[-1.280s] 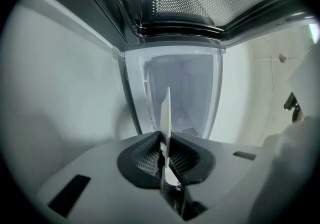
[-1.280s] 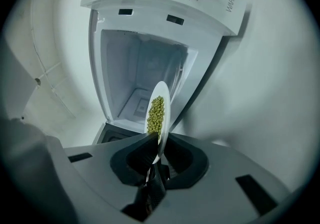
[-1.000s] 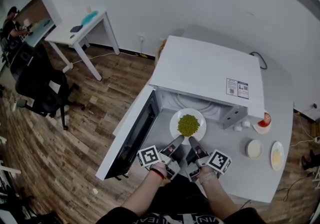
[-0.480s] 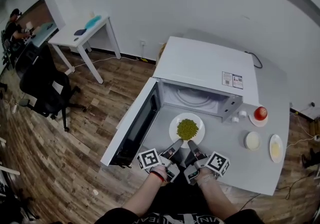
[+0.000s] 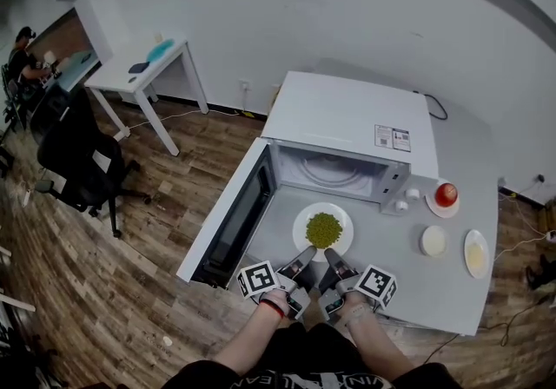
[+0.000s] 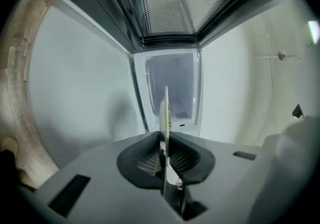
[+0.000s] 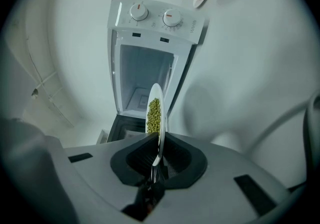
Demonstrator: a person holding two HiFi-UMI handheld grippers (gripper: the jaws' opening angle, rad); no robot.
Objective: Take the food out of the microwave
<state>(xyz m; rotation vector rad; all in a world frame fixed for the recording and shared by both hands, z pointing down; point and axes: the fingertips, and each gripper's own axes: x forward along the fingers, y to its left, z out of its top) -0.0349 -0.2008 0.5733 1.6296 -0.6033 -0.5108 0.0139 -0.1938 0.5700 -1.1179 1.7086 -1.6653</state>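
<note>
Sharing the load, the left gripper (image 5: 307, 253) and right gripper (image 5: 331, 253) are each clamped on the near rim of the plate (image 5: 304, 220), likely so the peas (image 5: 323, 229) are kept balanced. The plate is held just ahead of both, outside the open microwave (image 5: 347, 122), over the tabletop (image 5: 417, 287). It is kept level, face up; being round, no long axis is shown.

Left forearm (image 5: 246, 346) and right forearm (image 5: 380, 351) are extending forward side by side. Left gripper (image 5: 305, 254) and right gripper (image 5: 331, 255) are pointing near level, each with jaws clamping the near rim of the plate (image 5: 304, 224).
</note>
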